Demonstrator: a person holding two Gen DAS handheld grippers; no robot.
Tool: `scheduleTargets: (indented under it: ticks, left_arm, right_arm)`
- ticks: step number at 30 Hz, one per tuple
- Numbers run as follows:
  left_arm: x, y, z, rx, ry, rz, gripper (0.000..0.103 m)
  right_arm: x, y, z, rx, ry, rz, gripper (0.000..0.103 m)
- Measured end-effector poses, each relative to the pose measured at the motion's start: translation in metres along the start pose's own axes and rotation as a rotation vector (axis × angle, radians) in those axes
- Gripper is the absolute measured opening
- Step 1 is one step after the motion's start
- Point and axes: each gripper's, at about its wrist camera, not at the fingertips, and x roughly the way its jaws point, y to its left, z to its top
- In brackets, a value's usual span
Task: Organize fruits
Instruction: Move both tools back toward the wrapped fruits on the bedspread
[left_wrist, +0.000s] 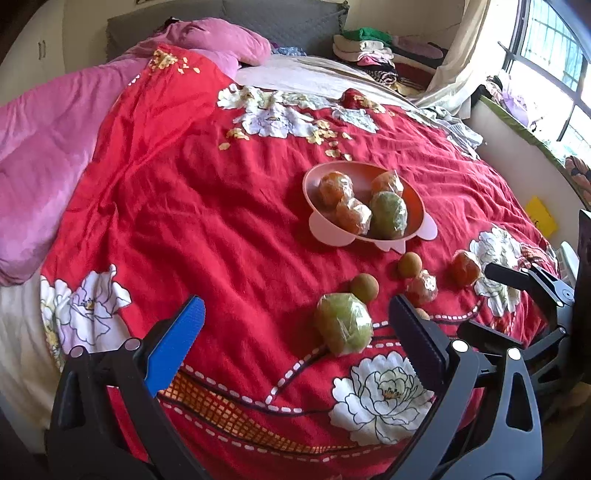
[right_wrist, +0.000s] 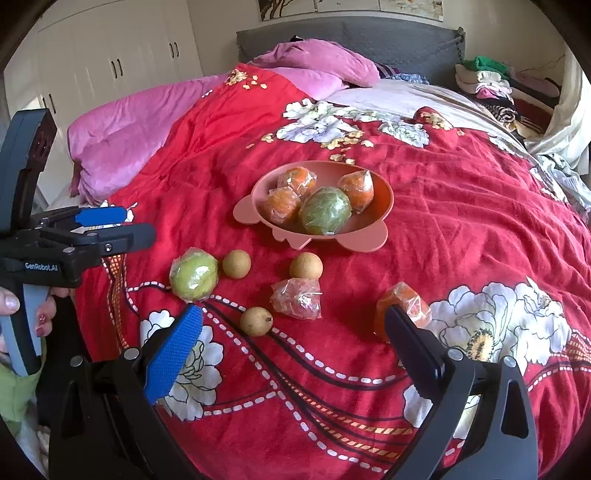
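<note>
A pink bowl (left_wrist: 317, 225) (right_wrist: 248, 215) on the red flowered bedspread holds three wrapped oranges and one wrapped green fruit (right_wrist: 325, 211). In front of it lie a loose wrapped green fruit (left_wrist: 343, 324) (right_wrist: 193, 277), three small brown round fruits (right_wrist: 236, 264) (right_wrist: 306, 266) (right_wrist: 256, 321), a wrapped reddish fruit (right_wrist: 297, 298) and a wrapped orange (left_wrist: 465, 267) (right_wrist: 406, 299). My left gripper (left_wrist: 298, 301) (right_wrist: 138, 223) is open, and the loose green fruit lies just ahead, nearer its black finger. My right gripper (right_wrist: 292, 313) (left_wrist: 476, 299) is open above the bedspread. Its black finger partly hides the wrapped orange.
A pink quilt (left_wrist: 55, 140) is bunched at the left and back of the bed. Folded clothes (right_wrist: 491, 88) are piled at the far right corner. White wardrobes (right_wrist: 110, 62) stand beyond the bed. A person's hand (right_wrist: 9, 304) holds the left gripper's handle.
</note>
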Motion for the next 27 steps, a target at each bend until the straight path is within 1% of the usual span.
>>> scheduleTargets:
  ticks: [10,17,20,22,24,27]
  left_arm:
    - [0.01,-0.004,-0.014,0.037,0.044,-0.015,0.093]
    - [0.018,-0.006,-0.022,0.048,0.067,-0.037,0.093]
    - [0.02,-0.008,-0.023,0.054,0.073,-0.046,0.093]
    - [0.021,-0.01,-0.023,0.061,0.074,-0.059,0.093]
    - [0.021,-0.013,-0.024,0.069,0.073,-0.067,0.091]
    - [0.022,-0.015,-0.025,0.072,0.073,-0.079,0.087]
  right_arm:
    - [0.007,0.001,-0.002,0.001,0.017,0.001,0.098]
    - [0.01,0.0,0.0,0.01,0.019,0.019,0.097]
    - [0.012,0.0,0.001,0.013,0.022,0.025,0.095]
    - [0.014,0.0,0.002,0.014,0.031,0.022,0.09]
    - [0.016,0.001,0.003,0.014,0.038,0.029,0.086]
    - [0.022,0.001,0.005,0.017,0.052,0.035,0.082]
